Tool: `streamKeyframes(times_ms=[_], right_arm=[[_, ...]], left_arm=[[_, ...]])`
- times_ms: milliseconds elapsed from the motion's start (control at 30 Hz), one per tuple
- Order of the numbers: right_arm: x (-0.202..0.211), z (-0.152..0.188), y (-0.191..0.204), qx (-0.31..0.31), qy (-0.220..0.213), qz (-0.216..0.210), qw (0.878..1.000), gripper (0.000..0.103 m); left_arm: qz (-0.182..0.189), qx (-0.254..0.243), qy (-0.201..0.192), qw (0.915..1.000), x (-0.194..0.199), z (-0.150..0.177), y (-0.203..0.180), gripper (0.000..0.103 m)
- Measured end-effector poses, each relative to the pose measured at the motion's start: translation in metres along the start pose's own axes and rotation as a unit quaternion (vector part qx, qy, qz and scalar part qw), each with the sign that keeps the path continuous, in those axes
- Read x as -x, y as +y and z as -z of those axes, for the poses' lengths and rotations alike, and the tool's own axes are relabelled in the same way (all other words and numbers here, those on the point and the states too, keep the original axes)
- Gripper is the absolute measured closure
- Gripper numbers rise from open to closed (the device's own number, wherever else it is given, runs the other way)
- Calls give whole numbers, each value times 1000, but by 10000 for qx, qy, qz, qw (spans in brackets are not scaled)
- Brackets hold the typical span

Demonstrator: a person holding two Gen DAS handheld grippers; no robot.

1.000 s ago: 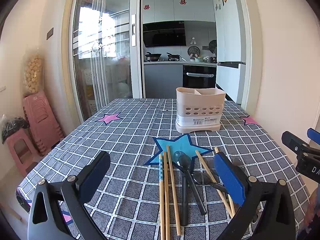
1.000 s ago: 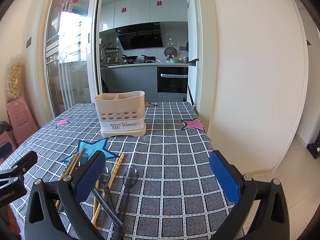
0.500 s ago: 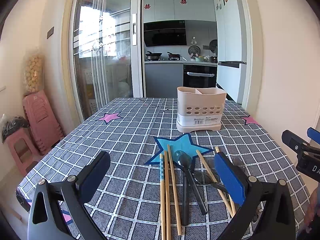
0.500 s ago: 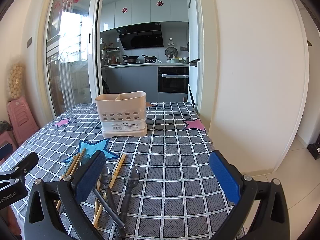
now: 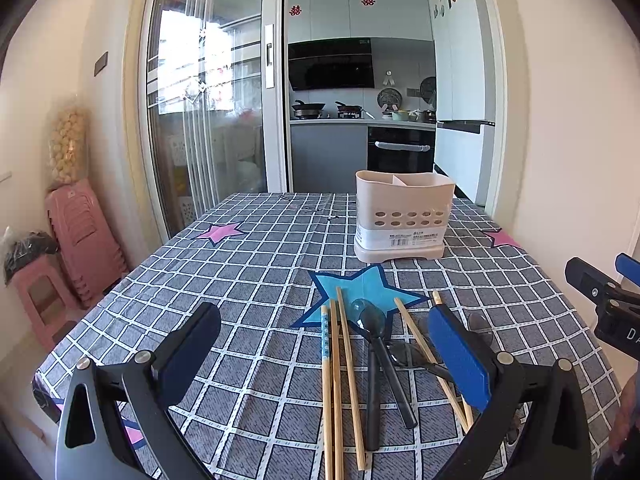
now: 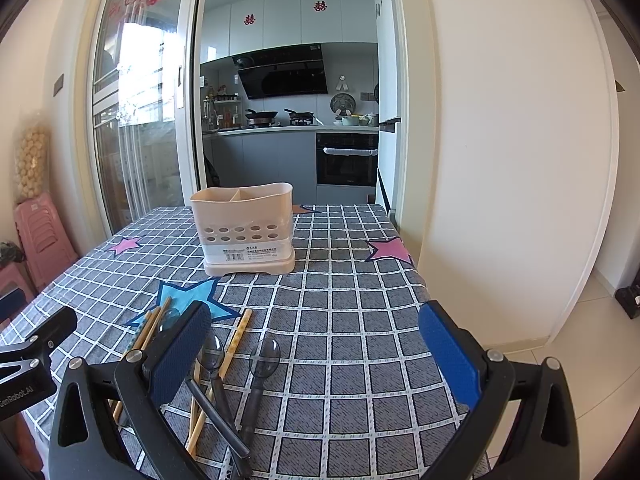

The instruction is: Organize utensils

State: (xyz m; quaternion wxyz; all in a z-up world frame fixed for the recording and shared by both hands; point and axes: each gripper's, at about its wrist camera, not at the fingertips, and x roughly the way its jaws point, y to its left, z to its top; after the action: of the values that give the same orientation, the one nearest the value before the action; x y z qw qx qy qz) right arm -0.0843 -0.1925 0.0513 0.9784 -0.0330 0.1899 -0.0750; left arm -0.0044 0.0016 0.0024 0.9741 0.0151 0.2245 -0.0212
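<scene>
Beige caddy (image 5: 404,216), grey checked tablecloth (image 5: 256,280)

1. The left gripper (image 5: 320,354) is open wide. Its two fingers sit at the bottom of the left wrist view, one on the lower left and one on the lower right.
2. The left gripper's blue pads (image 5: 456,360) face each other and hold nothing.
3. The right gripper (image 6: 316,354) is open wide too. Its fingers fill the bottom corners of the right wrist view.
4. The right gripper's blue pads (image 6: 448,356) hold nothing.
5. A bit of the person's hand (image 5: 628,416) shows at the lower right edge of the left wrist view.
</scene>
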Motion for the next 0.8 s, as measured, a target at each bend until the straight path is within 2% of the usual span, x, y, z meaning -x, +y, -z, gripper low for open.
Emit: streamKeyframes(times_ms=[167,267,467,600,700,800], right_arm=[[-6,-3,1,4,106,-52,9999,0],[-14,-4,-3,-37,325,-97,9994,0],[-51,-3,-13,-198,1302,-280,9909,0],[-78,2,-10,-201,2028,-583,9773,1],[-96,9,-5,-214,2562,-735,9636,11],[-110,15,3,-122,2962,-818,9515,20]], left_arm=[[-109,-14,239,9997,-11,2,8,0],[-223,-33,672,9975,-31,3,19,0],[-95,105,1762,9842,-77,15,50,0],[-28,161,2132,9769,-95,23,60,0],[139,71,2390,9709,-106,29,58,0],[146,-63,2615,9651,-118,34,52,0]])
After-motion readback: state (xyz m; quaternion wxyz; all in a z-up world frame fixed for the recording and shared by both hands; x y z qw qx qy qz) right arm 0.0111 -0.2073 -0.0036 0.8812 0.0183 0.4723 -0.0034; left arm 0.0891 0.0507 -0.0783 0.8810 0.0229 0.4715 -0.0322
